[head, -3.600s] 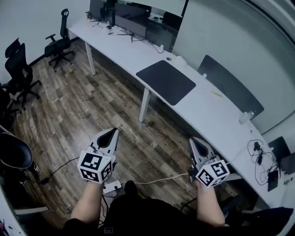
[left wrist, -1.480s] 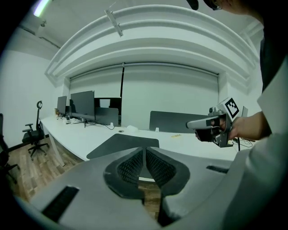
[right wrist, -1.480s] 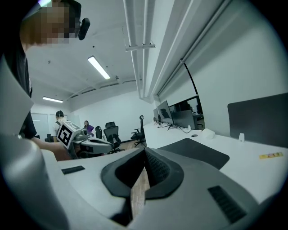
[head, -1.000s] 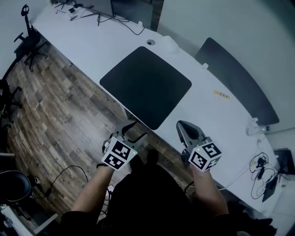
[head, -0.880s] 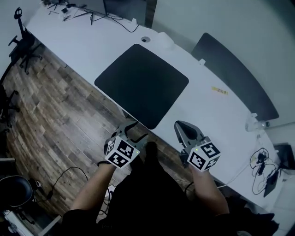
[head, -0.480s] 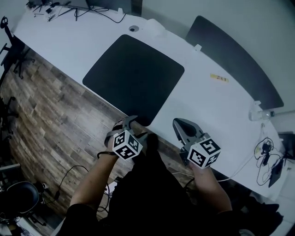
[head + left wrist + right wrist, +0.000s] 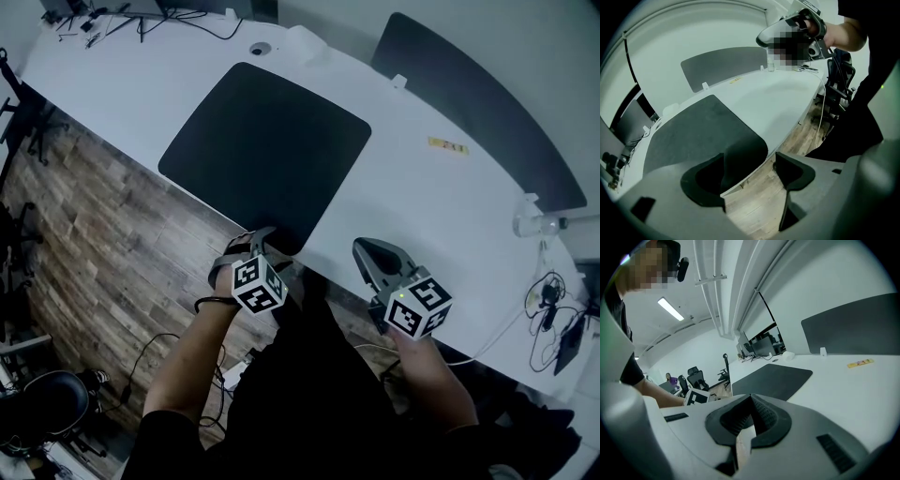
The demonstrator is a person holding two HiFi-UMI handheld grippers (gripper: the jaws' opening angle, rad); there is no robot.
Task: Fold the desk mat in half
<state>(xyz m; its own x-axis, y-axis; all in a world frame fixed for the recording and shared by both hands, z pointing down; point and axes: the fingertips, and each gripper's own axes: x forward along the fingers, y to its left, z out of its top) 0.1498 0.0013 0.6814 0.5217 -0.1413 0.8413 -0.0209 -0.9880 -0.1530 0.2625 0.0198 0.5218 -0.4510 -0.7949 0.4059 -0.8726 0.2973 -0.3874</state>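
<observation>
The black desk mat (image 7: 267,150) lies flat on the white desk (image 7: 422,206), its near corner at the desk's front edge. My left gripper (image 7: 255,242) hangs at that corner, pointing steeply down. Its jaws have just been opening and now stand wide. In the left gripper view the mat (image 7: 703,131) runs between the open left gripper (image 7: 750,166), whose pads do not press on it. My right gripper (image 7: 366,253) is shut on nothing, over the desk's front edge to the right of the mat. The right gripper (image 7: 751,401) looks across the mat (image 7: 771,378).
A dark partition panel (image 7: 469,103) stands along the desk's far side. Cables (image 7: 141,14) lie at the desk's far left and more cables (image 7: 553,319) at its right end. A small yellow label (image 7: 448,145) lies behind the mat. Wooden floor (image 7: 94,216) is to the left.
Both grippers have come down toward the desk's front edge. The left gripper rolled, opened wide and reached the mat's near corner. The right stayed shut.
</observation>
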